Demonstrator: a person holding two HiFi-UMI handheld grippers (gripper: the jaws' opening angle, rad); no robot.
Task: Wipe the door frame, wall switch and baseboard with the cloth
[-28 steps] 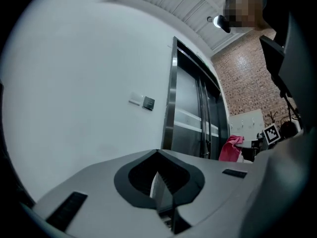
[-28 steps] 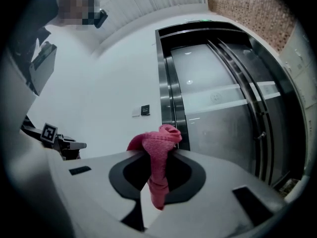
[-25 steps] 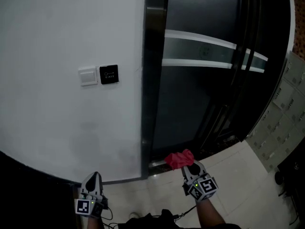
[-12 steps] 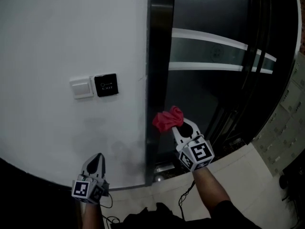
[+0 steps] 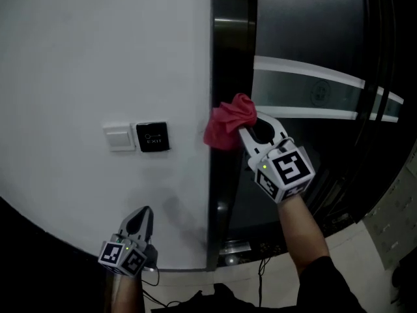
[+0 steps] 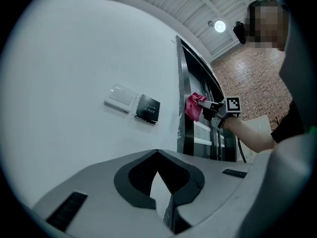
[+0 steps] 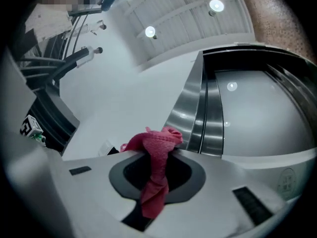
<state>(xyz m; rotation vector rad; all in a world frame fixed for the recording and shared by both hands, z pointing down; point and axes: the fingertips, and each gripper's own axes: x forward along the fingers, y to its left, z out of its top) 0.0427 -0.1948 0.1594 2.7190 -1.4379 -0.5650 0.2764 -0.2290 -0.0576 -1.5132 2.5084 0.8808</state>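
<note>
The right gripper (image 5: 251, 128) is clamped on the pink cloth (image 5: 228, 126), and a bunched wad stands out past its tips. That wad lies directly ahead of the jaws, against the left edge of the dark metal door frame (image 5: 232, 64) where it meets the white wall (image 5: 98, 57); contact looks likely. The frame's long axis runs vertically, so the stroke probably follows it up or down. The wall switch (image 5: 120, 138) and EXIT button (image 5: 152, 136) sit to the left, nearer the left gripper (image 5: 140, 219), which hangs low with its jaws together on nothing. No baseboard can be made out.
</note>
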